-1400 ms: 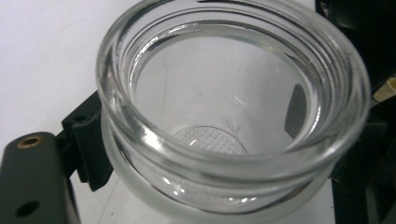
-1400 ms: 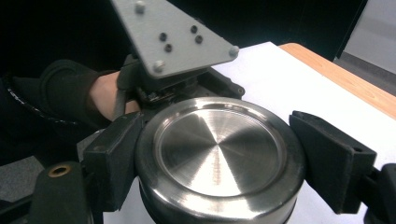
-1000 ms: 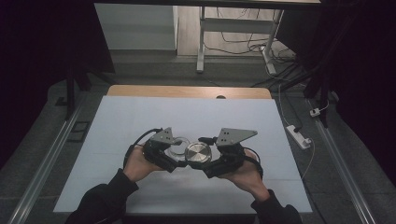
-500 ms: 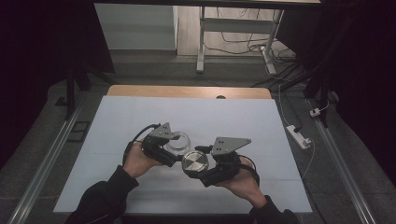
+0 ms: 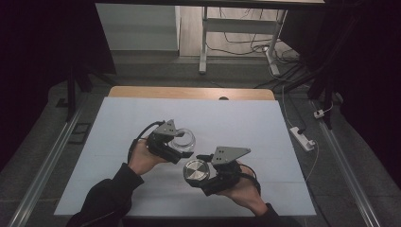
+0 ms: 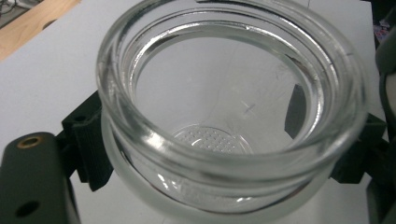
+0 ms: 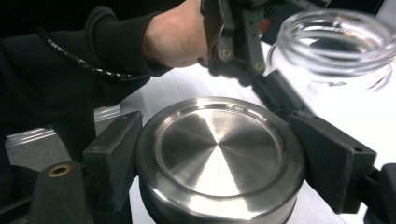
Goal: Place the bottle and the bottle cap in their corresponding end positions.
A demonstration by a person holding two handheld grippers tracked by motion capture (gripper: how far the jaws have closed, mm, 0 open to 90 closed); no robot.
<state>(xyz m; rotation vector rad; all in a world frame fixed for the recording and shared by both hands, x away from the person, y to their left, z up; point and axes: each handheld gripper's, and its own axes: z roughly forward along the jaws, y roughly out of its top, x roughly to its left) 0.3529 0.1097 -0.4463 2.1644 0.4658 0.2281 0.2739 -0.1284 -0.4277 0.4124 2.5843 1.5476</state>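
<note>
A clear glass jar [image 5: 183,140] with no lid is clamped between the jaws of my left gripper [image 5: 177,147] over the white table. In the left gripper view the jar [image 6: 233,116] is close up, its mouth open toward the camera and a black pad on each side of its neck. My right gripper [image 5: 201,175] is shut on a round steel lid [image 5: 196,170], held lower and to the right of the jar, apart from it. The right gripper view has the lid [image 7: 219,154] between two black pads, with the jar [image 7: 336,46] beyond at upper right.
A white sheet [image 5: 118,127] covers the table, whose wooden far edge [image 5: 189,92] shows behind. A white power strip [image 5: 302,138] lies off the right edge. Desk legs and cables stand on the floor beyond. Metal rails run along both sides.
The right gripper has drawn the steel lid down and toward the near edge, away from the jar. The left gripper with the jar has shifted slightly left.
</note>
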